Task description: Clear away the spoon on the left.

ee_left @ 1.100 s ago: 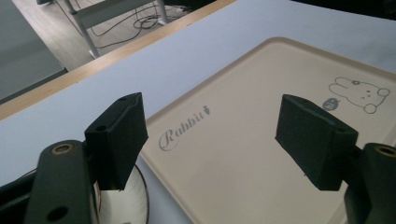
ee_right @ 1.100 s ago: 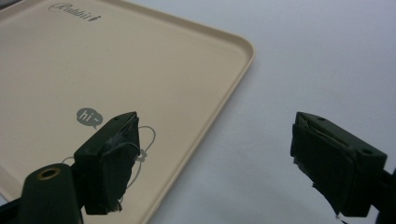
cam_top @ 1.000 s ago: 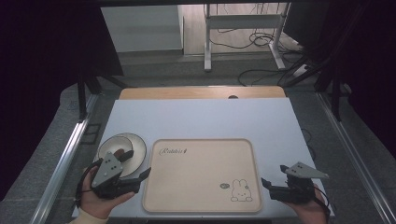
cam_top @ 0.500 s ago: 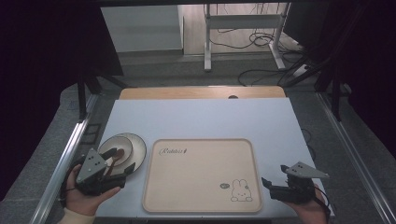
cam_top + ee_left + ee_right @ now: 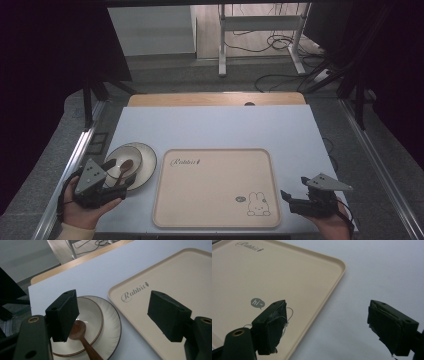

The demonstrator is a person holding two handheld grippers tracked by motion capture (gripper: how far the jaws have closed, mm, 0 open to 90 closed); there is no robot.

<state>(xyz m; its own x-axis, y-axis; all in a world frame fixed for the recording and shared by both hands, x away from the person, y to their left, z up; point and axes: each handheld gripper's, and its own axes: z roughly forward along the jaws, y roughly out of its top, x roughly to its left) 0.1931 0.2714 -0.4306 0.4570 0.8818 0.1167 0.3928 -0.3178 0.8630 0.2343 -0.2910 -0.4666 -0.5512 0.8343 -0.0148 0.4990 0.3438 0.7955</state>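
Nothing moved yet: bowl with spoon sits on plate beside the bare tray. We hold left tool and right tool spread, gripping nothing.

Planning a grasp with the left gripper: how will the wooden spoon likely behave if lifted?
The wooden spoon looks stiff and probably light. Its rounded handle may slip or twist between the open left gripper. Lying in the bowl on the plate, it may scrape or nudge them.

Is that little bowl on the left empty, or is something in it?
Not empty: a wooden spoon lies in the bowl, which sits on a plate. No food or liquid shows.
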